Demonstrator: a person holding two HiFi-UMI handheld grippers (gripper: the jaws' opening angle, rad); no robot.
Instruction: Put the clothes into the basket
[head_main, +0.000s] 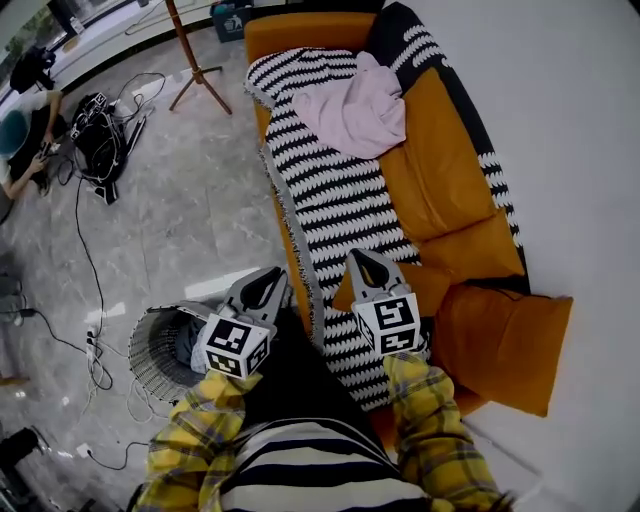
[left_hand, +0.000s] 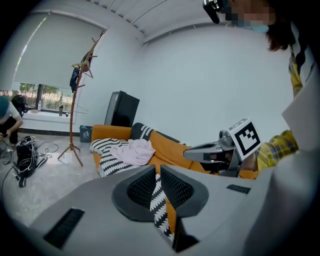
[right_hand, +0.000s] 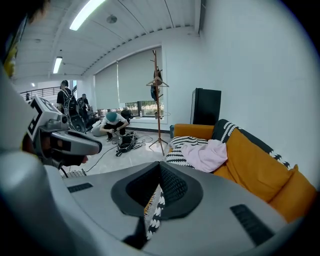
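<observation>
Pink top (head_main: 355, 110) on the sofa (head_main: 440, 170) is next, I reckon
Left gripper (head_main: 272, 276), right gripper (head_main: 360, 259) both clenched empty; open first, basket (head_main: 150, 352) after.

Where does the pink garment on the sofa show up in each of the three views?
Head view: upper middle, the pink garment lies on the striped throw at the sofa's far end.
Left gripper view: left of centre, on the sofa.
Right gripper view: right of centre, on the sofa.
Shared landmark: the wooden coat stand beyond the sofa's far end.
</observation>
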